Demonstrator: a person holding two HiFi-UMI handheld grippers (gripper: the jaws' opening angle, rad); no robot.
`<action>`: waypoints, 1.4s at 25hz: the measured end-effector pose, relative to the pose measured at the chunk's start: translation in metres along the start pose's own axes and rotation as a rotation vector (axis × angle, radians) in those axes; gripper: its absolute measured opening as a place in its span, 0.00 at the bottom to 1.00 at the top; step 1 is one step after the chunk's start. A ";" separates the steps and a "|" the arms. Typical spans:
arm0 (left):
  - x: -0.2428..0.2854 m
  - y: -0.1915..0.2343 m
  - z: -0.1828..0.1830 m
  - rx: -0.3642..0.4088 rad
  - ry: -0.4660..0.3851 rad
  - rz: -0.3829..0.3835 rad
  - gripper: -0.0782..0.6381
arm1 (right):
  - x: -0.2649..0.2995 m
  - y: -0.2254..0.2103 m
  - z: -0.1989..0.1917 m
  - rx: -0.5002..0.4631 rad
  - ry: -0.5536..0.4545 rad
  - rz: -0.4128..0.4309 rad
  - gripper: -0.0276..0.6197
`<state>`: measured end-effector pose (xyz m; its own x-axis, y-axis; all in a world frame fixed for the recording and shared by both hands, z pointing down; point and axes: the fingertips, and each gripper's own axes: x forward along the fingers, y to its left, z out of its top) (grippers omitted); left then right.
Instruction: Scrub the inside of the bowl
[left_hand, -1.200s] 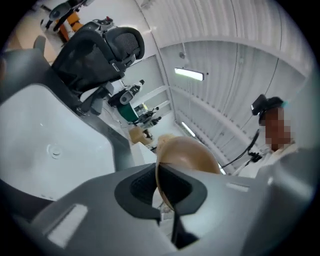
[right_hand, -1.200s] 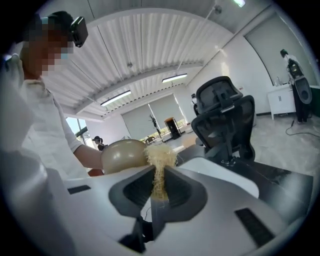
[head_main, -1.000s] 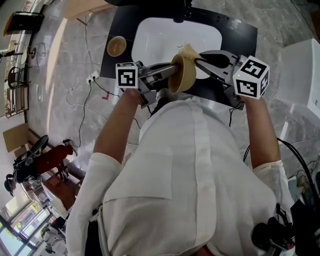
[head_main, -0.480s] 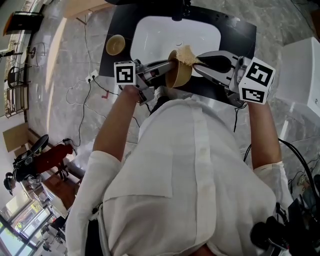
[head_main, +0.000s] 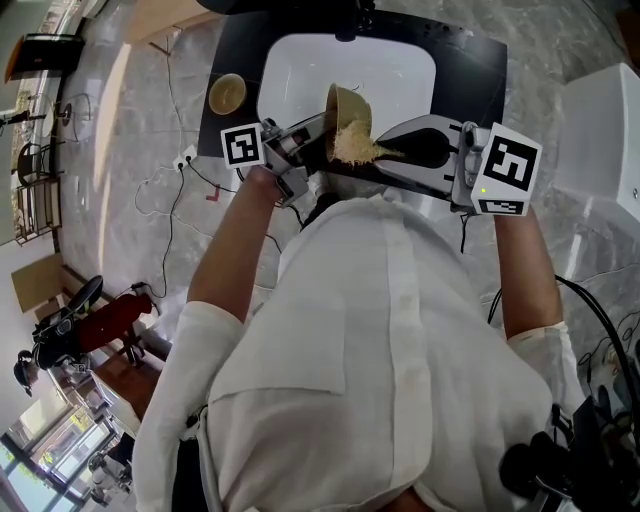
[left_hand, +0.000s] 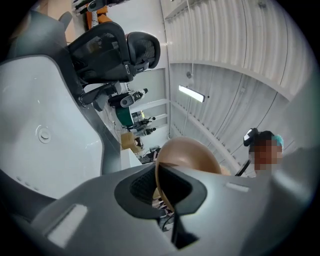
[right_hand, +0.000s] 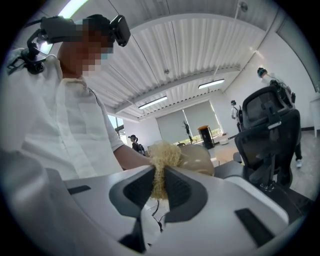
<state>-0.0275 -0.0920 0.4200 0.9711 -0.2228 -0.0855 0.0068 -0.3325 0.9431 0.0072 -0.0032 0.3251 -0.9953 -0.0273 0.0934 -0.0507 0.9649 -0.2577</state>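
Bowl (head_main: 345, 105): tilting on edge over white sink (head_main: 300, 70), rim being pinched in left claw (head_main: 322, 135). Straw-coloured scrubber (head_main: 352, 145): touching bowl at its 6 o'clock, being squeezed in right claw (head_main: 378, 152). Second bowl (head_main: 227, 93): resting on dark bench (head_main: 235, 40) at 9 o'clock.

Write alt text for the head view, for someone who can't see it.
Seen from above, a person in a white shirt holds a tan bowl by its rim in the left tongs over a white sink, while the right tongs hold a straw-coloured scrubber against it. A second bowl sits on the dark counter left of the sink.
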 end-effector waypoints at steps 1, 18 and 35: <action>0.001 -0.002 0.005 -0.007 -0.015 -0.021 0.12 | 0.003 0.001 -0.003 -0.001 0.009 0.019 0.12; 0.015 -0.039 -0.023 0.072 0.108 -0.140 0.13 | 0.019 -0.011 -0.071 -0.037 0.337 0.005 0.12; 0.009 -0.024 -0.032 0.126 0.198 -0.059 0.13 | -0.012 -0.063 -0.067 -0.048 0.428 -0.281 0.12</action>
<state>-0.0117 -0.0571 0.4072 0.9978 -0.0197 -0.0634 0.0476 -0.4541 0.8897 0.0276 -0.0460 0.4044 -0.8198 -0.1878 0.5410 -0.2975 0.9469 -0.1222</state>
